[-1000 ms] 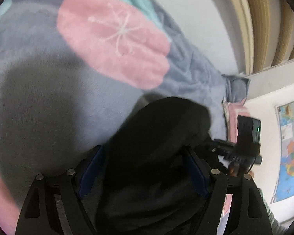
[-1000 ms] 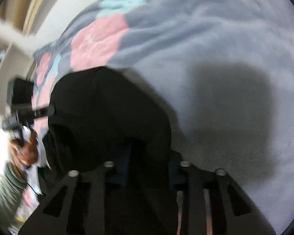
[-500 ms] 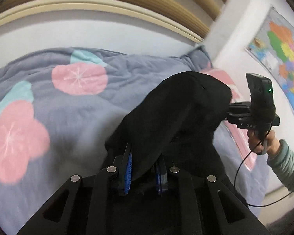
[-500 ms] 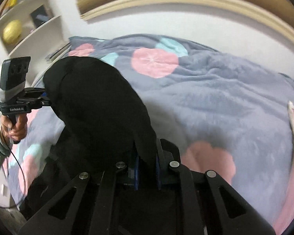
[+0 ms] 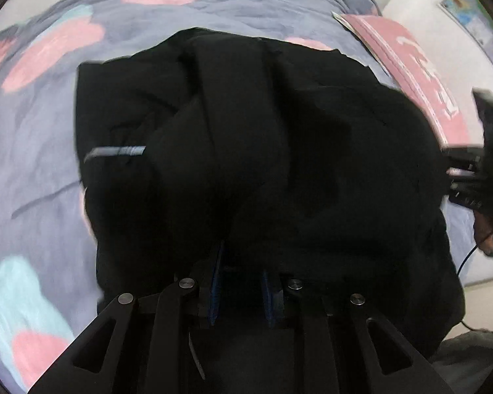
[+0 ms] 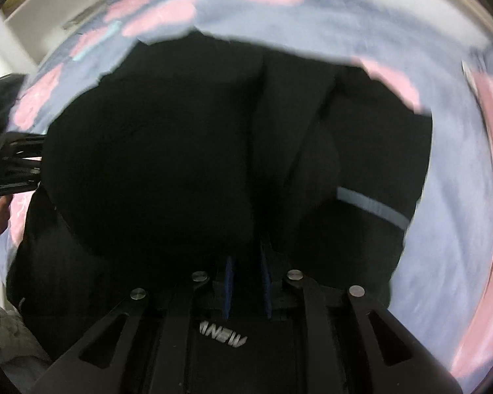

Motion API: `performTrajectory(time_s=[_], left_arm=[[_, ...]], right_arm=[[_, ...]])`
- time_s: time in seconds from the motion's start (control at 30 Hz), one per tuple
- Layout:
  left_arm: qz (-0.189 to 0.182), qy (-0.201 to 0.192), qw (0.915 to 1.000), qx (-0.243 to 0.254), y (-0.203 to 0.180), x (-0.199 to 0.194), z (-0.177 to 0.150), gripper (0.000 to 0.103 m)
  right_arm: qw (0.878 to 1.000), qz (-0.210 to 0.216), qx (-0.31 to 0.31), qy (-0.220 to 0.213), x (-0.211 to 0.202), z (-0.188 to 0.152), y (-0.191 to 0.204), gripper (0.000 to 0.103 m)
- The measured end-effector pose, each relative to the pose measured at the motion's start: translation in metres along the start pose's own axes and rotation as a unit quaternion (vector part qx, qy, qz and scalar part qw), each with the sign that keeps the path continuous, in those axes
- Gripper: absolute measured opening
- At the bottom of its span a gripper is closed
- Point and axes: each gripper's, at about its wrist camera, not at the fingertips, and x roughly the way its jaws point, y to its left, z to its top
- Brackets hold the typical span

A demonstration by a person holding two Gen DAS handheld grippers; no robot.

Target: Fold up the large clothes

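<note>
A large black garment [image 5: 279, 131] with a grey reflective stripe [image 5: 115, 152] lies bunched on the flower-patterned duvet [image 5: 33, 164]. My left gripper [image 5: 243, 262] points down at its near edge; black cloth sits between the blue pads, and the jaws are opening slightly. In the right wrist view the same garment [image 6: 164, 147] fills the middle, stripe [image 6: 371, 207] to the right. My right gripper [image 6: 248, 262] pinches the cloth in the same way, its jaws easing open a little. Each gripper shows at the other view's edge [image 5: 470, 170] [image 6: 13, 164], held by a hand [image 5: 489, 239].
The grey duvet [image 6: 443, 229] with pink and teal flowers spreads around the garment. A pink pillow [image 5: 410, 65] lies at the far right of the bed. A wall map [image 5: 470, 6] hangs beyond it, and a white shelf [image 6: 49, 6] stands at the other side.
The left jaws went from wide around the cloth to pinching it. Both grippers swept across the bed with the garment, which now lies spread below them instead of hanging in a hump.
</note>
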Motion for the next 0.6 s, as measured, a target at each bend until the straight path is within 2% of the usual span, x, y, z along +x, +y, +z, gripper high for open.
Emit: performTrajectory(time_s=[0.07, 0.13, 0.23, 0.3, 0.33, 0.37, 0.4, 0.43, 0.47, 0.53, 0.6], left_arm=[[-0.014, -0.001, 0.9997, -0.02, 0.008, -0.017, -0.001, 0.022], [-0.012, -0.011, 0.9993, -0.034, 0.017, -0.041, 0.0, 0.022], [-0.014, -0.047, 0.9977, -0.047, 0.026, -0.078, 0.016, 0.022], [-0.021, -0.088, 0.9952, -0.038, 0.021, -0.105, 0.036, 0.022], [-0.023, -0.1, 0.9942, -0.032, 0.015, -0.112, 0.046, 0.023], [-0.027, -0.11, 0.9931, -0.029, 0.011, -0.116, 0.054, 0.024], [-0.042, -0.123, 0.991, -0.031, 0.003, -0.12, 0.07, 0.027], [-0.056, -0.128, 0.9895, -0.037, -0.001, -0.118, 0.079, 0.038], [-0.075, -0.129, 0.9877, -0.046, -0.005, -0.112, 0.089, 0.05], [-0.097, -0.114, 0.9874, -0.052, -0.012, -0.091, 0.1, 0.051], [-0.114, -0.074, 0.9887, -0.064, -0.013, -0.055, 0.101, 0.05]], right_arm=[[0.999, 0.027, 0.027, 0.001, -0.009, 0.0, -0.01, 0.023], [0.999, 0.03, 0.038, -0.009, -0.025, 0.003, -0.018, 0.034], [0.998, 0.012, 0.047, -0.049, -0.057, 0.019, -0.029, 0.036], [0.994, 0.03, 0.073, -0.075, -0.076, 0.039, -0.037, 0.037], [0.992, 0.042, 0.083, -0.088, -0.084, 0.048, -0.037, 0.043], [0.988, 0.056, 0.093, -0.106, -0.091, 0.061, -0.038, 0.053], [0.986, 0.063, 0.101, -0.119, -0.095, 0.074, -0.036, 0.059], [0.983, 0.065, 0.114, -0.131, -0.092, 0.093, -0.031, 0.067], [0.981, 0.068, 0.124, -0.133, -0.092, 0.096, -0.024, 0.067], [0.981, 0.079, 0.142, -0.11, -0.066, 0.115, -0.016, 0.067], [0.984, 0.071, 0.145, -0.073, -0.028, 0.122, -0.006, 0.067]])
